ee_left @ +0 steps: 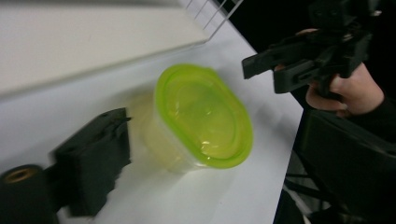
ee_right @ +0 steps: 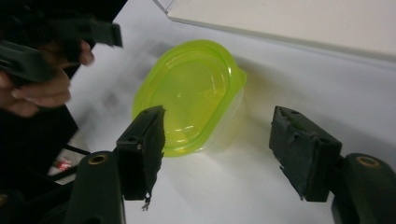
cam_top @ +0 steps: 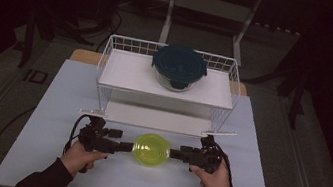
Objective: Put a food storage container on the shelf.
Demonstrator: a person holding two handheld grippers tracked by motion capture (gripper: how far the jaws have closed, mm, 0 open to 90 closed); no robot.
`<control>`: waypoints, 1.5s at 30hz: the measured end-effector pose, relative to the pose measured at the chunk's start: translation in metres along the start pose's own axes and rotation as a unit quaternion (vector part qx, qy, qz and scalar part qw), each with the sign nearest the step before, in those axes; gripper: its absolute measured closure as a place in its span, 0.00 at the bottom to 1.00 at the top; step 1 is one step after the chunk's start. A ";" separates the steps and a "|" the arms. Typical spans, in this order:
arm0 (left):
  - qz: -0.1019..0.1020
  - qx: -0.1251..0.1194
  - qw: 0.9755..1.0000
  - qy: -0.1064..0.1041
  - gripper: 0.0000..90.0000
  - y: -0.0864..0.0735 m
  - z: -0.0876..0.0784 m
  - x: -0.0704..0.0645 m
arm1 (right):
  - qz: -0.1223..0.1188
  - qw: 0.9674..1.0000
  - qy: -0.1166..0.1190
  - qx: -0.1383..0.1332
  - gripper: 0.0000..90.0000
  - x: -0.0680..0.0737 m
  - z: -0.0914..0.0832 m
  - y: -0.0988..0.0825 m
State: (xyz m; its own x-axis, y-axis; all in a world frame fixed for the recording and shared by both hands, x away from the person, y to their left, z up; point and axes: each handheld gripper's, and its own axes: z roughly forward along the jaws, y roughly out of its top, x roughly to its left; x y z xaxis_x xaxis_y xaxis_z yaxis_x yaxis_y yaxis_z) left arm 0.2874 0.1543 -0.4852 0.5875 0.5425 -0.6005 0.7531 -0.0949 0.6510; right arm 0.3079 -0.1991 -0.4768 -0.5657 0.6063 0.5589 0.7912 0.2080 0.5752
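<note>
Okay, your left gripper (cam_top: 124, 146) and right gripper (cam_top: 176, 153) both stand spread, gripping nothing, with the green-lidded container (cam_top: 151, 150) on the table (cam_top: 51, 105) directly between them. It sits just ahead of each gripper's tips, about equally near both hands, so close in from both sides.

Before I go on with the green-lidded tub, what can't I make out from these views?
- Green-lidded tub: contents unclear; tinted lid, left gripper view blurred.
- Left gripper: second jaw cut off by the left gripper view's edge.
- Dark-lidded bowl on the rack: contents hidden by its lid.
</note>
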 end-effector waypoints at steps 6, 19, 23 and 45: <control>-0.079 0.020 0.997 -0.007 0.32 -0.002 0.010 0.012 | 0.047 0.999 0.011 0.013 0.51 -0.007 0.012 -0.002; -0.150 0.052 0.986 -0.048 0.61 -0.011 0.033 0.031 | 0.104 0.994 0.021 0.027 0.73 -0.019 0.029 0.004; -0.153 0.053 0.985 -0.059 0.71 -0.011 0.036 0.032 | 0.106 0.993 0.025 0.034 0.81 -0.016 0.031 0.005; -0.171 0.062 0.982 -0.043 0.90 -0.014 0.033 0.019 | 0.128 0.990 0.047 0.023 0.91 -0.005 0.026 -0.003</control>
State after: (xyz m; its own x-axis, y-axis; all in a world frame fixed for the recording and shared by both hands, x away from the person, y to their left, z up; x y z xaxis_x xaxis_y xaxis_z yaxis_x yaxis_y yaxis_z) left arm 0.2975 0.1386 -0.5211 0.3120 0.4881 -0.8151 0.9382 -0.0227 0.3455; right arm 0.3146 -0.1831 -0.4971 -0.3633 0.5698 0.7371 0.9197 0.0928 0.3815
